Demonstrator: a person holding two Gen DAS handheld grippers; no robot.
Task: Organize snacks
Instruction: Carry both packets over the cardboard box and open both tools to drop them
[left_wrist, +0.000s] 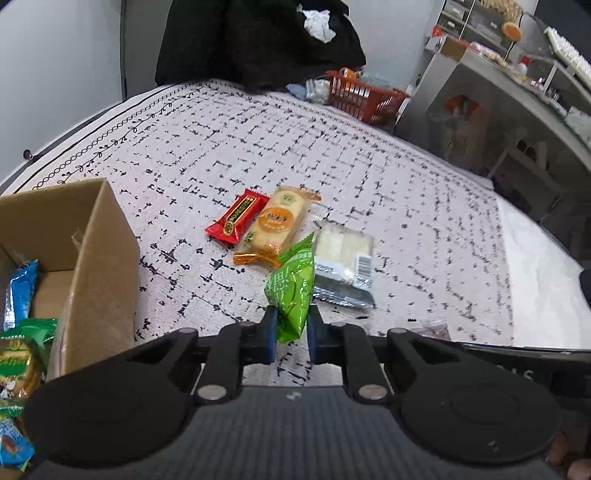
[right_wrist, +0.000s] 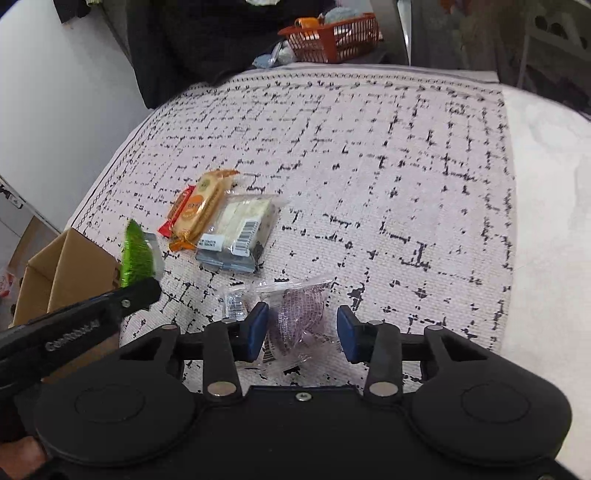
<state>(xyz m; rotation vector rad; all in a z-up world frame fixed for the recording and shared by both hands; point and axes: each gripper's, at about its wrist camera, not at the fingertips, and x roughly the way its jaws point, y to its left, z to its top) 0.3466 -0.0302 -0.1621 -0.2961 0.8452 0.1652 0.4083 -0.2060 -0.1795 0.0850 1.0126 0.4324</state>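
My left gripper (left_wrist: 291, 332) is shut on the lower end of a green snack packet (left_wrist: 291, 284) and holds it upright above the tablecloth. In the right wrist view the same gripper (right_wrist: 142, 284) and green packet (right_wrist: 136, 254) hang beside the cardboard box (right_wrist: 74, 258). My right gripper (right_wrist: 303, 330) is shut on a purple snack in a clear wrapper (right_wrist: 295, 325); both blue pads meet the wrapper. A red packet (left_wrist: 238, 216), an orange biscuit packet (left_wrist: 275, 225) and a white cake pack (left_wrist: 343, 251) lie together mid-table.
The open cardboard box (left_wrist: 99, 251) at the left holds a blue packet (left_wrist: 20, 291) and a green biscuit packet (left_wrist: 22, 362). A small clear packet (right_wrist: 234, 306) lies by my right gripper. An orange basket (left_wrist: 364, 98) and dark cloth (left_wrist: 258, 44) sit at the far edge.
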